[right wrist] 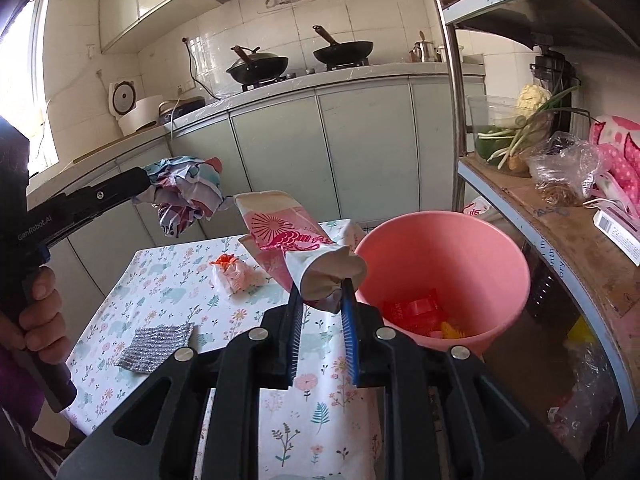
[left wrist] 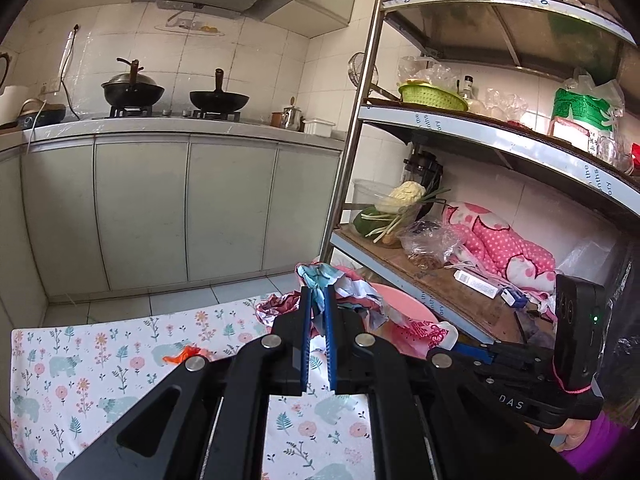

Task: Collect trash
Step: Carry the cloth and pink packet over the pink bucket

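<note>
Crumpled, multicoloured paper (left wrist: 340,288) is pinched between the closed fingers of the left gripper (left wrist: 319,296), held in the air above the floral tablecloth (left wrist: 100,360); a pink and white wrapper (right wrist: 288,236) is clamped at its twisted end by the right gripper (right wrist: 320,292), just beside the pink bin (right wrist: 460,248), which holds red scraps (right wrist: 416,312); on the cloth lie a small orange-topped packet (right wrist: 236,274) and a silvery scouring pad (right wrist: 156,346); a metal shelf rack (right wrist: 560,216) stands beside the bin.
</note>
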The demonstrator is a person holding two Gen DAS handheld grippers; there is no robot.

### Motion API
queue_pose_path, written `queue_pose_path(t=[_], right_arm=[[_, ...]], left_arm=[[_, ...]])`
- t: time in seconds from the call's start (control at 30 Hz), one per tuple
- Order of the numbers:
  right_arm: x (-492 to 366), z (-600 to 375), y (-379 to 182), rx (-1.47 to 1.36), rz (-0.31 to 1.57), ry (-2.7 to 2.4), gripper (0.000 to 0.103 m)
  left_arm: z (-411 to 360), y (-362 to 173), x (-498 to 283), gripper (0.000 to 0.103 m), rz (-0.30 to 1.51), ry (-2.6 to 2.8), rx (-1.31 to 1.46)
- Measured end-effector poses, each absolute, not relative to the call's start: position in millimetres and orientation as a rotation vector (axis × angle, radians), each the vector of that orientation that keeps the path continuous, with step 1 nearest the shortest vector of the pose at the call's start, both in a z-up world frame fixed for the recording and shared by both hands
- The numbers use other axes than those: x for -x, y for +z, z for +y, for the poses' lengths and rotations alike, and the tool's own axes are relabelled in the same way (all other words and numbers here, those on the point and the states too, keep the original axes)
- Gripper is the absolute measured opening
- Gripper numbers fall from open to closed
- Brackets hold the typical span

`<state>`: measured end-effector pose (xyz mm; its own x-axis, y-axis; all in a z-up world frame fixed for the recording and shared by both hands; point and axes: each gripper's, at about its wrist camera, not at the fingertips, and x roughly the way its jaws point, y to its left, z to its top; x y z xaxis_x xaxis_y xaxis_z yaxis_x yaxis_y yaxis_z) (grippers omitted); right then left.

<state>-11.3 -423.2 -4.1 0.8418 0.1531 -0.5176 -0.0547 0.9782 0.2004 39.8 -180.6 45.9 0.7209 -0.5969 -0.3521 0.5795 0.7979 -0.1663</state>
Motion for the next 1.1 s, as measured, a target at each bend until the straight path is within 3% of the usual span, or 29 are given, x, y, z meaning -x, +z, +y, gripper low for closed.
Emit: queue_pose_path(t=[0.53, 1.1], right_arm=[[-22, -474, -23, -0.249, 0.573, -0.026, 0.019], [-63, -489, -62, -0.290, 0.658, -0.075, 0.019]], left_arm=[[-263, 35, -71, 0.006, 0.417, -0.734, -0.020], [-318, -11, -102, 0.006, 0.489, -0.730, -0.116]])
